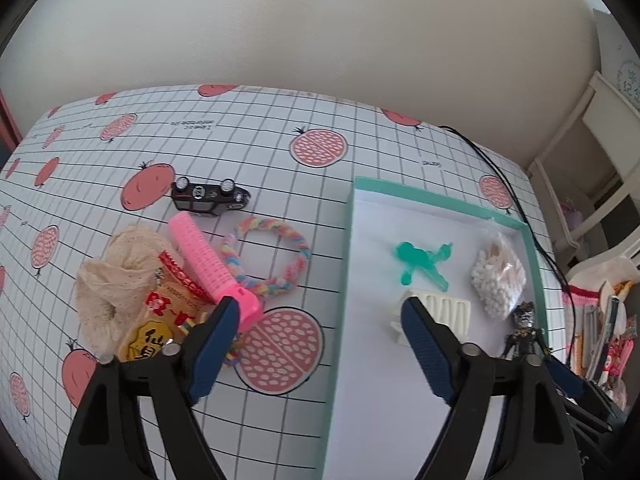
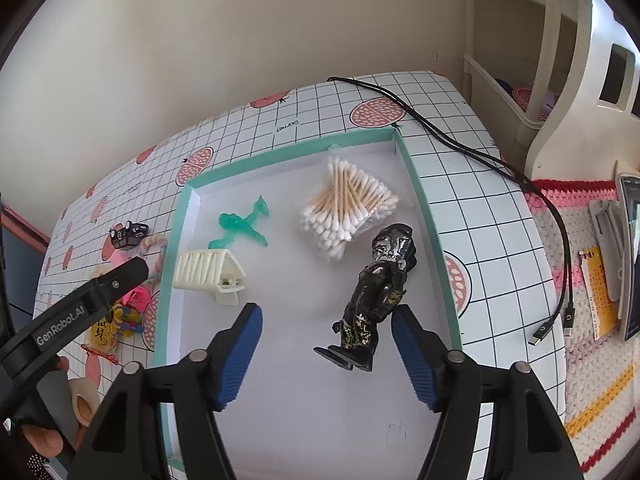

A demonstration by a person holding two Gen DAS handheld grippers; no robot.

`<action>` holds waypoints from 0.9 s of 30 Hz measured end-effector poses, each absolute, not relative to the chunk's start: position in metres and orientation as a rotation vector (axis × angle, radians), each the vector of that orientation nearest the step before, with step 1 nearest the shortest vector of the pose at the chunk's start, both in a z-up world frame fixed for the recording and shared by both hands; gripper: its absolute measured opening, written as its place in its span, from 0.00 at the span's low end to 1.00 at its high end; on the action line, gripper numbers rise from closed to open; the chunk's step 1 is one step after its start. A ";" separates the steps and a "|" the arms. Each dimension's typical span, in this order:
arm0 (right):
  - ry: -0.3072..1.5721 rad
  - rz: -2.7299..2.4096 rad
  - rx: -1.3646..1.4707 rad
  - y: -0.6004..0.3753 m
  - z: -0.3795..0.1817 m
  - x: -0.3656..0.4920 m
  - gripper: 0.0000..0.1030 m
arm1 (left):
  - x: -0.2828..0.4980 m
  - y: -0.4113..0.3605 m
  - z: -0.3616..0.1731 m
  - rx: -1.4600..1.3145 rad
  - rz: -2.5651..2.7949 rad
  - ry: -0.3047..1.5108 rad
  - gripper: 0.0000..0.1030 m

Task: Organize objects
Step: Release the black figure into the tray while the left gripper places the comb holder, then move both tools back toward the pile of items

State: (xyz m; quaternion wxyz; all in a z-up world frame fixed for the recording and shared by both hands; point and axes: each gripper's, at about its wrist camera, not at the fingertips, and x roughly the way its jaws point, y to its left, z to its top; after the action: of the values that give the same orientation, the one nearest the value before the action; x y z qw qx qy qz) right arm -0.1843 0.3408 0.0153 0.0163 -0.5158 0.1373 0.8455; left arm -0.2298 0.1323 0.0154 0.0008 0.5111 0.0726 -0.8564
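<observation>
Cable [image 2: 472, 148] by tray [image 2: 424, 196]; figurine [image 2: 376, 292] betw. right hand-held gripper [image 2: 326, 344] fingers.

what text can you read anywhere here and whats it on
"GenRobot.AI": white print on the black left gripper arm.
"Garnet": small black print on the grid-pattern pomegranate tablecloth.
Red and black Chinese characters on the yellow snack packet: not clearly readable.
Other small tablecloth print: too blurred.

Both wrist views look down close, sharing the teal tray [image 1: 346, 240] [image 2: 424, 200].
</observation>
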 end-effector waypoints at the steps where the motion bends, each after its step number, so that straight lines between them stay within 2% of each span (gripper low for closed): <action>1: 0.426 2.629 -1.602 0.340 0.015 -0.184 0.77 | -0.230 0.132 0.015 1.602 -2.686 0.224 0.91; 6: 0.433 2.628 -1.591 0.341 0.015 -0.184 0.90 | -0.230 0.128 0.012 1.595 -2.666 0.224 0.91; 8: 0.436 2.628 -1.589 0.341 0.015 -0.184 0.90 | -0.230 0.126 0.011 1.593 -2.658 0.230 0.96; 11: 0.438 2.625 -1.585 0.341 0.015 -0.184 0.97 | -0.230 0.123 0.012 1.587 -2.654 0.234 0.98; 27: 0.430 2.618 -1.580 0.338 0.013 -0.186 1.00 | -0.230 0.117 0.011 1.546 -2.639 0.224 1.00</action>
State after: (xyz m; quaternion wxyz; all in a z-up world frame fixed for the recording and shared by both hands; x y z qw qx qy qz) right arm -0.1861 0.3380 0.0125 0.0267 -0.5114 0.1392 0.8476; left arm -0.2302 0.1167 0.0106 0.0373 0.5038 0.0730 -0.8599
